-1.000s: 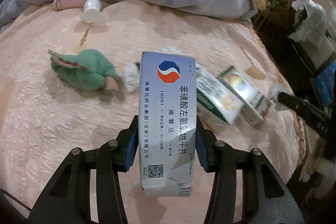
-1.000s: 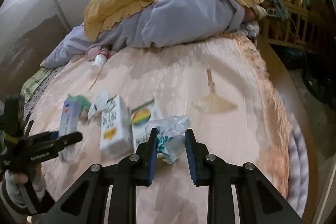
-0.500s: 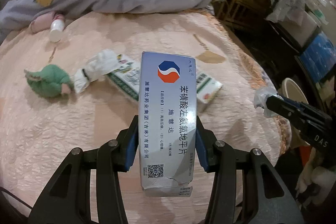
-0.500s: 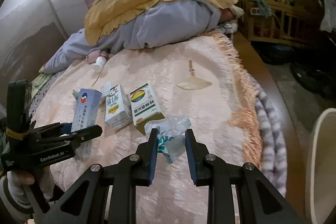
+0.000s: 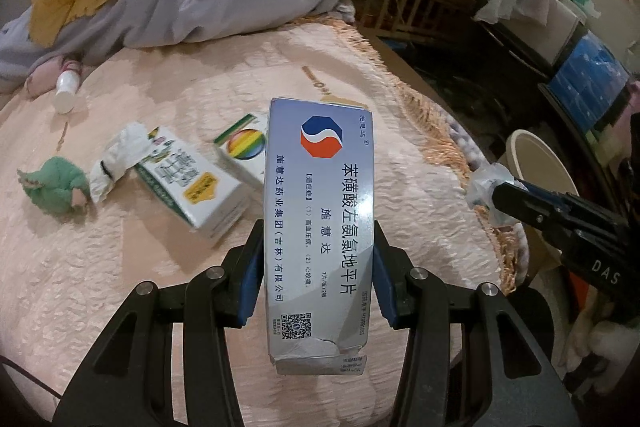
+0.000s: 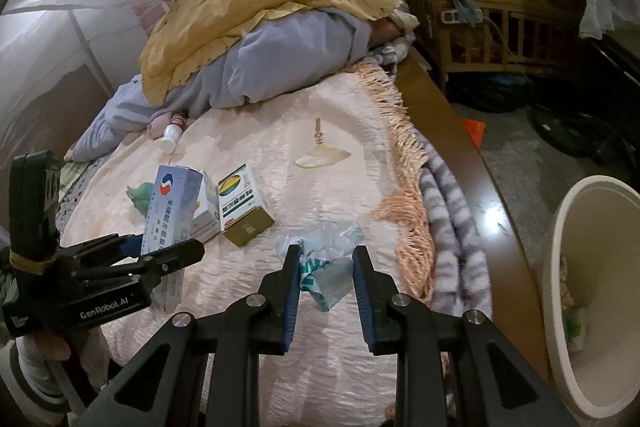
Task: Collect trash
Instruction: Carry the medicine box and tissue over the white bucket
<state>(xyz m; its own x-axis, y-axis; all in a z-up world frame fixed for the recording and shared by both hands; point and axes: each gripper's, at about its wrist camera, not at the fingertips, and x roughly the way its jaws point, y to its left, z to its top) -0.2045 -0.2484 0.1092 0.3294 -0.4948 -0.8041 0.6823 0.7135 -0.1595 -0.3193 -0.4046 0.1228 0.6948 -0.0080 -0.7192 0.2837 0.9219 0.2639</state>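
pale-blue cardboard medicine box (image 5: pixel 320 227) clamped upright in my left gripper (image 5: pixel 318 267), clear of the bed's fringed edge (image 5: pixel 448 151). my right gripper (image 6: pixel 326 283) pinches crumpled clear plastic wrap (image 6: pixel 324 259) for the cream plastic bin (image 6: pixel 600 291).

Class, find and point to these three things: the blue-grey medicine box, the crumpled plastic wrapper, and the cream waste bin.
blue-grey medicine box (image 5: pixel 320 227), left wrist view, front face.
crumpled plastic wrapper (image 6: pixel 328 267), right wrist view, middle.
cream waste bin (image 6: pixel 592 267), right wrist view, inner wall.

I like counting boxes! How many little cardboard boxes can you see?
3. The blue-grey box is in the left claw; the green-and-white box and the rainbow box lie on the bedspread.
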